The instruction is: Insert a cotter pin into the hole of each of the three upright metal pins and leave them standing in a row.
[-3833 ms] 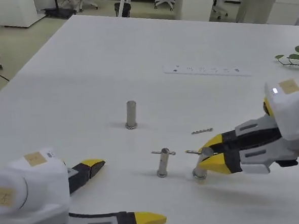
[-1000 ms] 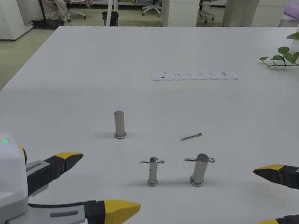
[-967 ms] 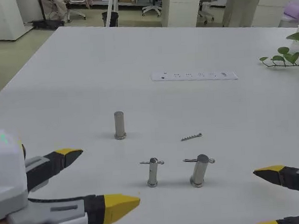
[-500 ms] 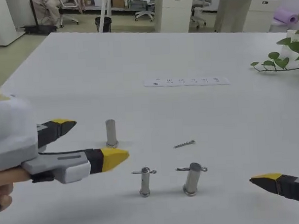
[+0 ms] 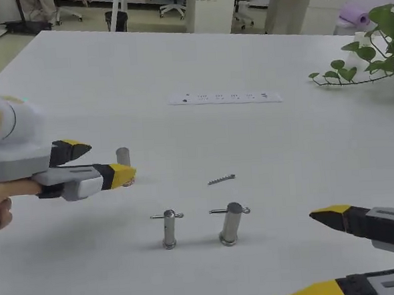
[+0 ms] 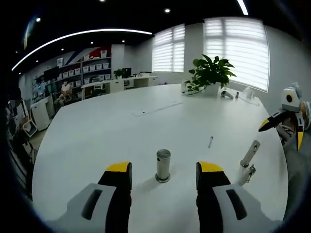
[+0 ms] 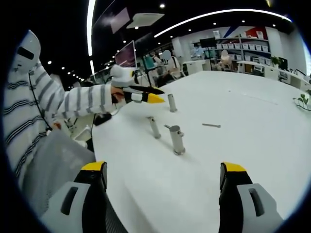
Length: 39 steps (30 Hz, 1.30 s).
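Last pin in hand: the left hand-held gripper (image 5: 107, 161), released, brackets the bare pin (image 6: 163, 165). The loose cotter pin (image 5: 222, 180) lies to that pin's right, probably for the released right hand-held gripper (image 7: 164, 167) to fetch.

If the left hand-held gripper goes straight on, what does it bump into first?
Likely the bare metal pin, upright straight ahead, facing the gap between the open jaws of the left hand-held gripper.
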### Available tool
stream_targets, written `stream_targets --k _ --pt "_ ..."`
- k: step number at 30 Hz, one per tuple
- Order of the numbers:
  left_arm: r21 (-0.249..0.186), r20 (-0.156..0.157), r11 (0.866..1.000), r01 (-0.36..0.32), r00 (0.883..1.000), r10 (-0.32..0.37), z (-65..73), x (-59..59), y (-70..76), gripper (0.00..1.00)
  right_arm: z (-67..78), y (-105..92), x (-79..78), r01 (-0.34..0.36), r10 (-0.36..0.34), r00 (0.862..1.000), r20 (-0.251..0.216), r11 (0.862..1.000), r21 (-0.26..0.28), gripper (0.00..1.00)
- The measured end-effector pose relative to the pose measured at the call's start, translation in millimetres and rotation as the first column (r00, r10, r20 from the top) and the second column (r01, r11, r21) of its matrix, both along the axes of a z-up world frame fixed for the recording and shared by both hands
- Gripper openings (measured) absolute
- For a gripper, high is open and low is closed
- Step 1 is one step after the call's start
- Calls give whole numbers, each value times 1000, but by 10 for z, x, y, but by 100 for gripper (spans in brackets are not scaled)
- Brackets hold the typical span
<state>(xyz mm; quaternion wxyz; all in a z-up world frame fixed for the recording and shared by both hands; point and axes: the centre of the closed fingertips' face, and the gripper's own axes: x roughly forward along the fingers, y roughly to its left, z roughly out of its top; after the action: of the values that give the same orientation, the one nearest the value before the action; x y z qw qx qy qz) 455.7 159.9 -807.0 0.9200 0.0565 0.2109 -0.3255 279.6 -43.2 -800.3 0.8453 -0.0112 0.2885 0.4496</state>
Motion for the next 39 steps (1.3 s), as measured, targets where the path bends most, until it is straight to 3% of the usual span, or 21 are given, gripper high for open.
stream_targets --k 6,11,14,21,24,31,33,34,36,37,39 --pt "63 -1 998 19 1000 -19 -147 72 -93 37 4 -18 9 1 -1 1000 -4 1000 -13 97" --pt "56 -23 998 19 1000 -17 -234 114 -153 24 9 -27 12 0 0 1000 -5 1000 -17 97" --pt "53 -14 998 -16 1000 17 -243 172 -125 12 11 -35 14 -1 1 1000 -9 1000 -16 96" --pt "35 -23 999 1 1000 0 -242 160 -154 12 46 -43 54 10 -10 1000 -1 1000 -7 96" --pt "84 1 996 -1 1000 1 -237 163 -150 11 45 -43 66 1 0 1000 6 1000 -19 95" --pt "98 -6 995 -21 1000 21 -223 154 -148 11 50 -18 92 -16 16 1000 6 999 -27 95" --pt "147 13 989 -26 1000 25 -214 150 -113 11 47 -15 96 -20 20 1000 5 999 -32 95" --pt "158 8 987 -35 999 34 -211 141 -95 11 53 -13 97 -21 21 1000 6 999 -33 95" --pt "126 -33 991 -46 998 50 -202 103 -65 11 70 -11 99 -22 22 1000 7 999 -32 95" --pt "119 -35 992 -44 998 49 -187 95 -48 11 81 -11 100 -22 23 1000 9 999 -32 95" --pt "133 -6 990 -44 999 45 -111 67 -10 10 109 -16 106 -24 24 1000 17 999 -32 95"
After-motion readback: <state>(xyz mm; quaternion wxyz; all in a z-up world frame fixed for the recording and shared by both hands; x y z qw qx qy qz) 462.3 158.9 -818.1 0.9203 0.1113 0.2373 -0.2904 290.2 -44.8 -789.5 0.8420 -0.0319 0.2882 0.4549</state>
